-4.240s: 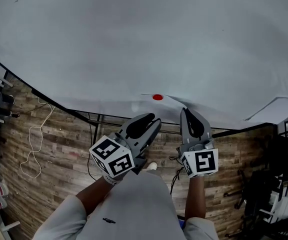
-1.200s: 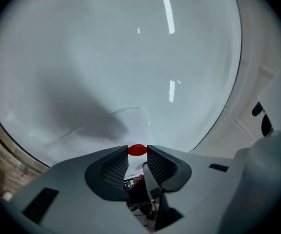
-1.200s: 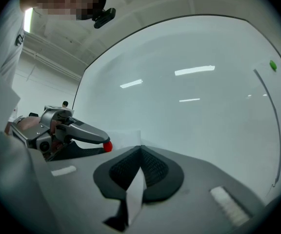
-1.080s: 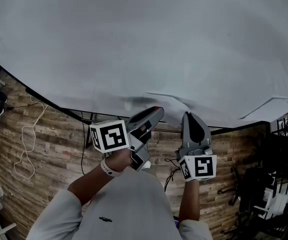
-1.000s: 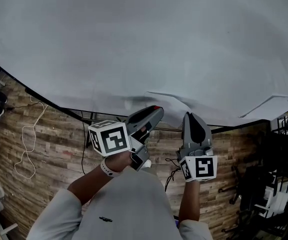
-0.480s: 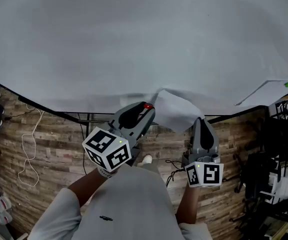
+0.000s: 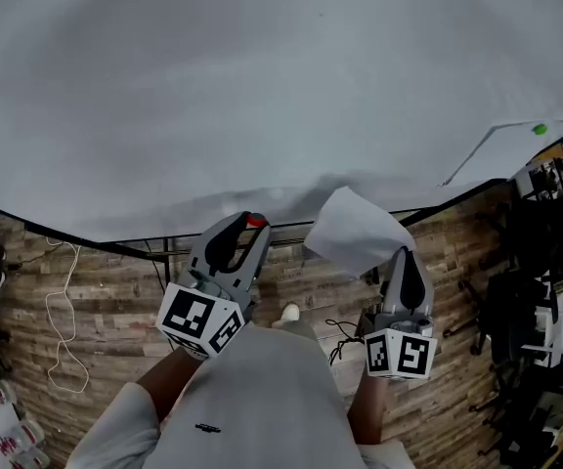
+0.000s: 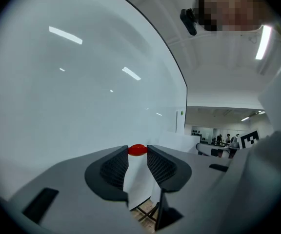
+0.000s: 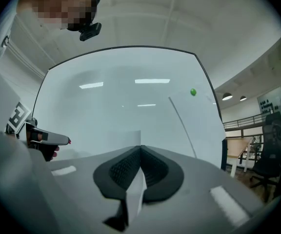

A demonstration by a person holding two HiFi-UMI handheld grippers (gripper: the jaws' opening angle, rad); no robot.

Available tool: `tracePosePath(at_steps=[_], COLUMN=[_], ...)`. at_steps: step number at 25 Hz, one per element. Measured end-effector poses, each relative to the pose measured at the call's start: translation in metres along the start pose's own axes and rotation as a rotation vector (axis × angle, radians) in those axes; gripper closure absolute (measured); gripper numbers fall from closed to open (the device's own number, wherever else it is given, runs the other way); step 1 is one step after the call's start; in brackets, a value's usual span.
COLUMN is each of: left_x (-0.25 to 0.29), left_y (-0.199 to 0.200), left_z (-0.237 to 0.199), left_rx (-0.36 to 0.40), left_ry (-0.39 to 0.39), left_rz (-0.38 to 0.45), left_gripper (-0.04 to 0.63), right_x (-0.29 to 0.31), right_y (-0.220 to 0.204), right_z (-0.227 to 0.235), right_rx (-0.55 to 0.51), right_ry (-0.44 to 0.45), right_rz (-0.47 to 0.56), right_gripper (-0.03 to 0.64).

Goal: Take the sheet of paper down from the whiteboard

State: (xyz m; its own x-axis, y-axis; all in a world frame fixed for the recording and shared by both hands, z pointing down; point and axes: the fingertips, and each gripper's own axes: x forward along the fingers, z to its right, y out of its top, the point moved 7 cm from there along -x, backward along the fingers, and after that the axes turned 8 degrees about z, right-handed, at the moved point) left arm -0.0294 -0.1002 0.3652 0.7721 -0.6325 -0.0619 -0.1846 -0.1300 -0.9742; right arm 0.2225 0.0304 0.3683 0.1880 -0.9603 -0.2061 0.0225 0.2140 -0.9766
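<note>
Sheet of paper (image 7: 352, 231) clear of the whiteboard (image 7: 262, 86), up in the air just in front of the board's lower edge and above the wood-plank floor (image 7: 115, 291). Plain white, blank on the face turned to the head view. Bowed rather than flat: near edge pinched, far edge lifted and curling up toward the board, with a soft grey shadow across the bend. Held by the right tool (image 7: 402, 256) alone, jaws closed tight on one edge. In the right gripper view, a thin white edge squeezed between the two ribbed pads (image 9: 123, 170), with the rest of the sheet standing up beyond the tips. Left tool (image 7: 251, 226) just beside the sheet's left corner and apart from it, jaws clamped on a small red magnet (image 8: 137, 150) at the very tips, pads pressing its two sides. Magnet close to the board's lower edge; contact with the board impossible to judge. Second white sheet (image 7: 501, 149) flat on the board well to the right, pinned under a green magnet (image 7: 539, 128). White cable (image 7: 62, 316) looped on the floor at far left. Black office chair (image 9: 271, 160) beyond the board's right end.
</note>
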Motion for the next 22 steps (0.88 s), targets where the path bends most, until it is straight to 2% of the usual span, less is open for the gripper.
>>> tracePosePath(at_steps=[7, 16, 22], left_x=[-0.008, 0.002, 0.001], left_y=[-0.002, -0.005, -0.006], left_z=[0.006, 0.0, -0.003], left_rx=[0.059, 0.072, 0.061], left_ry=[-0.003, -0.014, -0.016], left_rz=[-0.009, -0.006, -0.004], left_gripper=[0.472, 0.472, 0.472], right_x=[-0.017, -0.02, -0.021], right_y=[-0.01, -0.017, -0.017], right_z=[0.012, 0.011, 0.009], right_rx=[-0.022, -0.085, -0.09], right_ry=[-0.07, -0.087, -0.1], right_rz=[-0.01, -0.021, -0.025], right_gripper=[0.606, 0.607, 0.606])
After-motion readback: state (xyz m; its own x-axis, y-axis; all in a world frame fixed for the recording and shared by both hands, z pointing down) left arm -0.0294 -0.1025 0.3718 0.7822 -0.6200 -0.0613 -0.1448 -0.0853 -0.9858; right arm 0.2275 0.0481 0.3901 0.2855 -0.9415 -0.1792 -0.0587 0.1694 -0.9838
